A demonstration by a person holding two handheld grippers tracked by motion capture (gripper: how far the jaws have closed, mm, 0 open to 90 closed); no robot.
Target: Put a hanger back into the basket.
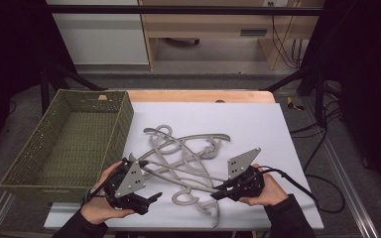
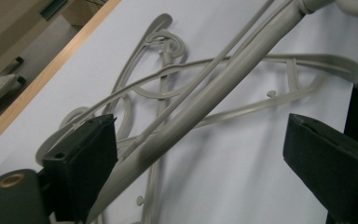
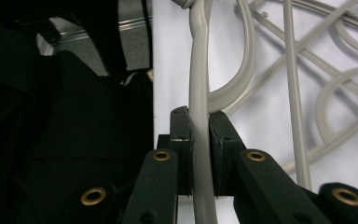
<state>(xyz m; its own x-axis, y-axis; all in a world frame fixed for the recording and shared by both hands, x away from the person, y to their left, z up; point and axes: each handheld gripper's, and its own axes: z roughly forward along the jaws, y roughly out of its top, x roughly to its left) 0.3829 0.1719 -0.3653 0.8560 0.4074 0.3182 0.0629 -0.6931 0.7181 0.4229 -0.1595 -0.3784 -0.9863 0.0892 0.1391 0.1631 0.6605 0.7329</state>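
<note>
High view, grey hangers (image 1: 188, 158) (unmarked), woven basket (image 1: 69, 144), white tabletop (image 1: 258, 124)

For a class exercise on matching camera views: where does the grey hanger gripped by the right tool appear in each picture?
High view: the gripped hanger lies low centre, between both tools, on the white table sheet.
Left gripper view: likely the thick bar that crosses diagonally between open jaws.
Right gripper view: its bar runs up the centre, clamped by the right tool.
Shared landmark: the tangled hanger pile.

The hangers (image 1: 188, 158) lie tangled on the counter (image 1: 258, 124) between my claws; the basket (image 1: 69, 141) sits to their left, just beside them.
</note>
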